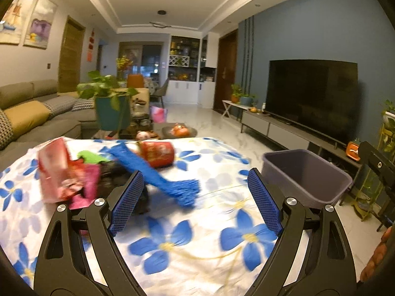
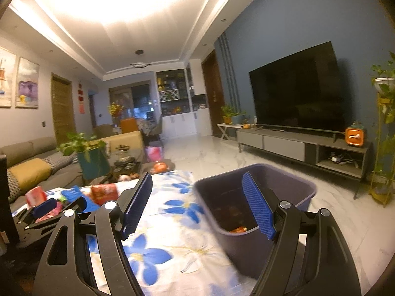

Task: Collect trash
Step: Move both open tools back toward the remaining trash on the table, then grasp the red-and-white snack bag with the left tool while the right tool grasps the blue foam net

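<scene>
Left hand-held gripper (image 1: 195, 192): jaws spread wide, nothing between the pads, above the desk (image 1: 209, 246) with its blue-flower cloth. Right hand-held gripper (image 2: 197, 204): also wide apart and empty, one finger over the cloth, the other in front of the grey bin (image 2: 306, 192). The bin stands at the desk's right edge; an orange item lies at its bottom. Trash heaped on the left of the cloth: red can (image 1: 158, 153) on its side, blue knitted strip (image 1: 158, 175), pink-red packet (image 1: 61, 172), green scrap (image 1: 90, 156). Motion blur throughout.
</scene>
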`<state>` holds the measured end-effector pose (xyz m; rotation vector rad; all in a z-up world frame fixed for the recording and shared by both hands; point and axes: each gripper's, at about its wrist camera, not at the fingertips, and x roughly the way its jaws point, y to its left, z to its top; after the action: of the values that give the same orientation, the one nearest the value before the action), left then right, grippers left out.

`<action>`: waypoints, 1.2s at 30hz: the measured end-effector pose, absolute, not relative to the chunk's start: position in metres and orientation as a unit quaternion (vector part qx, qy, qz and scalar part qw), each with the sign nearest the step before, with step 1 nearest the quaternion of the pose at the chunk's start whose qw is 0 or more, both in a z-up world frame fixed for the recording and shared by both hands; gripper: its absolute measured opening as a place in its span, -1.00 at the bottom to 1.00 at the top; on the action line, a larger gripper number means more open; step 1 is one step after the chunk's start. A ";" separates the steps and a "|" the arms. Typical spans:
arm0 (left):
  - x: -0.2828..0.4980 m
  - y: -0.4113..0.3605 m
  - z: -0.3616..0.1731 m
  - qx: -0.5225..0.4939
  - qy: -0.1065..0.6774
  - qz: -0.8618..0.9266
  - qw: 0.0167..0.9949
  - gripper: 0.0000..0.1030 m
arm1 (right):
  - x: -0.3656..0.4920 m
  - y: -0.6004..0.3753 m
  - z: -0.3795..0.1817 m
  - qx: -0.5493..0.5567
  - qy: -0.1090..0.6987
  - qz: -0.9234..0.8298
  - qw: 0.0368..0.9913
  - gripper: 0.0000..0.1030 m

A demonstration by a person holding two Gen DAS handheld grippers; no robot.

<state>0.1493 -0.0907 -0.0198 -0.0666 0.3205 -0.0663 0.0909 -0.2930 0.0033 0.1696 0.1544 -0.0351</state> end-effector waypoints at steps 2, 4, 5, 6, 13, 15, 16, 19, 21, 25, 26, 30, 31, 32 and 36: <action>0.142 -0.079 -0.021 -0.033 0.160 -0.021 0.986 0.64 | 0.089 -0.282 0.003 0.081 0.082 -0.006 0.993 0.44; 0.136 -0.067 -0.022 -0.036 0.162 -0.010 0.986 0.64 | 0.087 -0.271 0.004 0.078 0.084 0.006 0.993 0.44; 0.133 -0.060 -0.023 -0.039 0.163 -0.006 0.986 0.64 | 0.086 -0.265 0.005 0.076 0.085 0.011 0.993 0.44; 0.130 -0.054 -0.023 -0.041 0.164 -0.002 0.986 0.64 | 0.085 -0.259 0.005 0.073 0.086 0.016 0.993 0.44; 0.110 -0.007 -0.025 -0.055 0.163 0.043 0.984 0.64 | 0.084 -0.215 0.001 0.057 0.096 0.051 0.992 0.44; 0.104 0.007 -0.025 -0.059 0.160 0.056 0.984 0.64 | 0.088 -0.204 -0.002 0.056 0.102 0.060 0.991 0.44; 0.103 0.010 -0.025 -0.059 0.159 0.062 0.983 0.64 | 0.090 -0.198 -0.003 0.056 0.106 0.066 0.991 0.44; 0.099 0.030 -0.026 -0.064 0.160 0.082 0.982 0.64 | 0.095 -0.181 -0.007 0.051 0.115 0.081 0.989 0.44; 0.099 0.041 -0.028 -0.068 0.162 0.090 0.980 0.64 | 0.099 -0.170 -0.010 0.047 0.120 0.091 0.987 0.43; 0.100 0.062 -0.030 -0.073 0.167 0.103 0.978 0.64 | 0.111 -0.144 -0.017 0.036 0.133 0.110 0.984 0.39; 0.100 0.064 -0.031 -0.074 0.168 0.104 0.978 0.64 | 0.114 -0.140 -0.019 0.034 0.136 0.113 0.984 0.38; 0.106 0.077 -0.034 -0.077 0.175 0.107 0.976 0.64 | 0.125 -0.121 -0.025 0.029 0.147 0.127 0.980 0.37; 0.109 0.078 -0.034 -0.078 0.175 0.106 0.976 0.64 | 0.127 -0.118 -0.026 0.027 0.149 0.129 0.980 0.36; 0.111 0.081 -0.034 -0.079 0.174 0.105 0.976 0.64 | 0.132 -0.114 -0.027 0.025 0.152 0.132 0.979 0.35; 0.123 0.082 -0.033 -0.075 0.174 0.103 0.977 0.54 | 0.141 -0.102 -0.030 0.019 0.159 0.141 0.977 0.31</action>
<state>0.1229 0.0821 -0.0334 -0.1504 0.3498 0.2068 0.1414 -0.1021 -0.0296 0.0379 0.3196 0.2845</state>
